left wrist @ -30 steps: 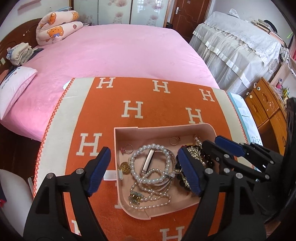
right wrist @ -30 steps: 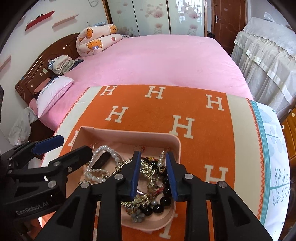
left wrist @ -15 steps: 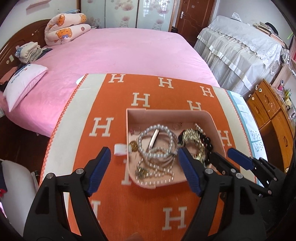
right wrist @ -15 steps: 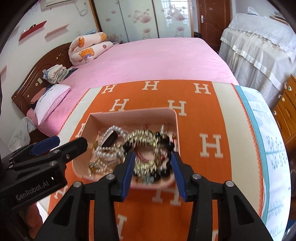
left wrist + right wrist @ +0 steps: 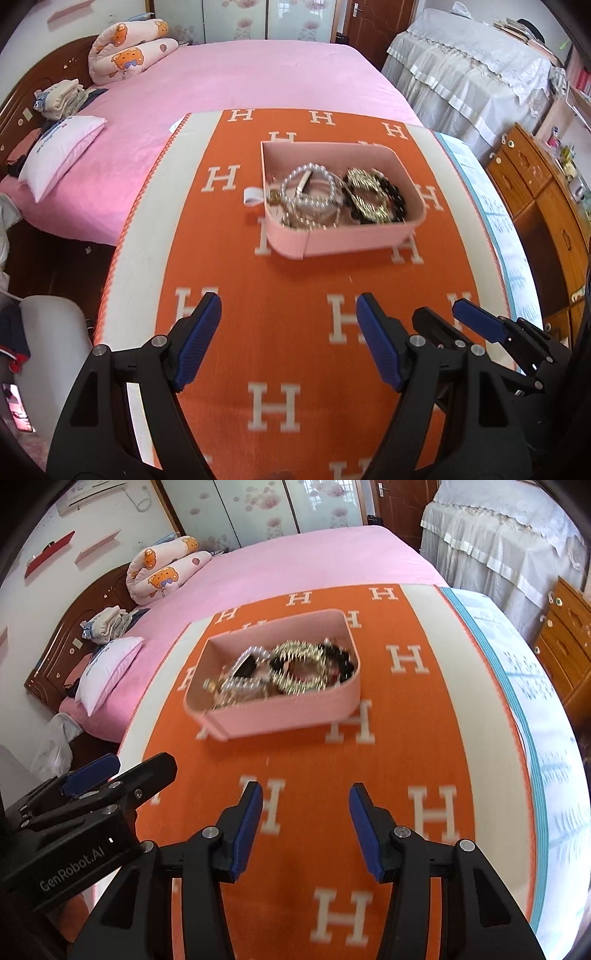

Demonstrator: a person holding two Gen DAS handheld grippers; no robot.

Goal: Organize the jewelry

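Note:
A pink jewelry box (image 5: 354, 242) (image 5: 288, 714) sits on an orange cloth with white H letters (image 5: 280, 295) (image 5: 391, 746). It holds a white pearl necklace (image 5: 310, 192) (image 5: 243, 686), a gold chain bracelet (image 5: 365, 195) (image 5: 299, 668) and black beads (image 5: 397, 201). My left gripper (image 5: 288, 339) is open and empty, pulled back well short of the box. My right gripper (image 5: 304, 823) is open and empty, also short of the box. The right gripper shows at the lower right of the left wrist view (image 5: 476, 325); the left one shows at the lower left of the right wrist view (image 5: 92, 775).
A small white tab (image 5: 254, 195) lies on the cloth by the box's left wall. A pink bed (image 5: 236, 74) with pillows lies beyond the table. A wooden cabinet (image 5: 546, 206) and a covered piece of furniture (image 5: 469, 70) stand to the right.
Both grippers have drawn back from over the box toward the near table edge. The right gripper's jaws have opened wider; nothing came out of the box.

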